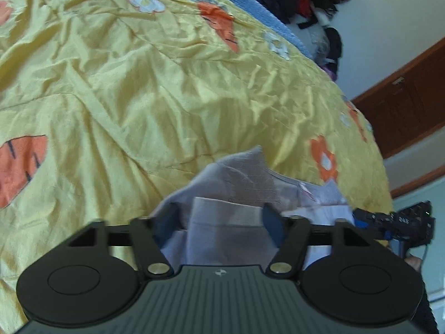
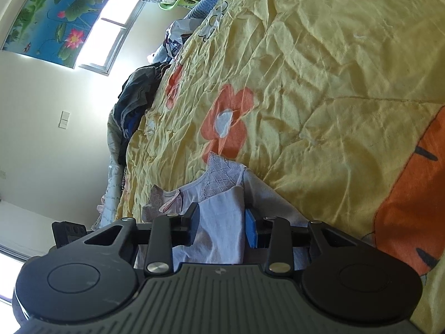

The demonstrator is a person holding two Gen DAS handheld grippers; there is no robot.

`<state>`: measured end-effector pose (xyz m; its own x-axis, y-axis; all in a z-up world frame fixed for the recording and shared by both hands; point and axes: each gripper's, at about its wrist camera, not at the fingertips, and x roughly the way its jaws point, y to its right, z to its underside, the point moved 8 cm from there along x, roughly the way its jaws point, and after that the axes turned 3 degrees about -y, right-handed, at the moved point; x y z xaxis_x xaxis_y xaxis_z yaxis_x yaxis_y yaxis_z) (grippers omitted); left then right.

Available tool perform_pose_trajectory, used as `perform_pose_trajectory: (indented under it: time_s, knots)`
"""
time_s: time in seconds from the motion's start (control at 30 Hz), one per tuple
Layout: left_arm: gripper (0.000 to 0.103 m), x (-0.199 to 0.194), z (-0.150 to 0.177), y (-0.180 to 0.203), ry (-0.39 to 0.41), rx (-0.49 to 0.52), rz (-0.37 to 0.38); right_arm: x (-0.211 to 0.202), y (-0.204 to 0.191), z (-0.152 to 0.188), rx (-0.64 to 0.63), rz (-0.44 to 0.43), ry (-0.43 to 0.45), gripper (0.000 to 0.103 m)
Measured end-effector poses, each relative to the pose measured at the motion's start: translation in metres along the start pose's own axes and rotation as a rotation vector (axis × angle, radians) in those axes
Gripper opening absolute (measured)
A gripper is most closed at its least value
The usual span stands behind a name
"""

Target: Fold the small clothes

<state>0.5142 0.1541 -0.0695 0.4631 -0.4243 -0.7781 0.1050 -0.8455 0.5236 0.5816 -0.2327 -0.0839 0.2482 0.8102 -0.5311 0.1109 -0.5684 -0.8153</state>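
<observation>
Both grippers, left gripper and right gripper, grasp the pale lilac cotton garment; only the right view shows its white lace yoke.

A yellow bedspread printed with orange carrots and orange and white flowers; a pale lilac garment with a white lace panel.

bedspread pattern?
Yellow bedspread with orange flowers and carrot shapes; clearest in the right wrist view.
</observation>
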Motion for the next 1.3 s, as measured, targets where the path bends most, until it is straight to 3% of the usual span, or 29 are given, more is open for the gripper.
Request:
perform_pose_trajectory:
  time_s: [0.07,0.17,0.27,0.5,0.67,0.87,1.0,1.1,1.2,1.3]
  knots:
    - [0.016,0.002,0.0,-0.001,-0.001,0.014,-0.047,0.005,-0.002,0.002,-0.044,0.054,-0.012,0.01]
    - [0.006,-0.001,0.0,0.0,0.001,0.019,-0.063,0.006,-0.005,0.004,-0.073,0.085,0.009,0.008]
    - [0.005,-0.012,-0.002,0.01,0.034,0.057,-0.068,-0.002,-0.02,0.003,-0.099,0.05,0.052,0.008]
    - [0.005,-0.048,-0.021,0.03,0.153,0.089,0.036,-0.023,-0.053,-0.01,-0.135,-0.061,0.113,0.008]
    - [0.005,-0.045,-0.024,0.029,0.148,0.079,0.037,-0.032,-0.049,-0.011,-0.122,-0.083,0.146,0.008]
    - [0.005,-0.068,-0.027,0.039,0.206,0.091,0.083,-0.06,-0.074,-0.01,-0.166,-0.161,0.181,0.008]
    - [0.005,-0.049,-0.041,0.029,0.179,0.028,0.047,-0.052,-0.063,-0.026,-0.132,-0.138,0.188,0.008]
    - [0.005,-0.009,-0.039,0.012,0.091,-0.015,-0.028,-0.021,-0.025,-0.032,-0.047,-0.043,0.139,0.008]
    - [0.005,0.018,-0.031,0.005,0.061,0.015,-0.111,0.004,0.007,-0.027,0.001,0.046,0.111,0.008]
    - [0.006,0.018,-0.031,0.01,0.091,0.058,-0.137,0.009,0.014,-0.023,0.024,0.03,0.133,0.009]
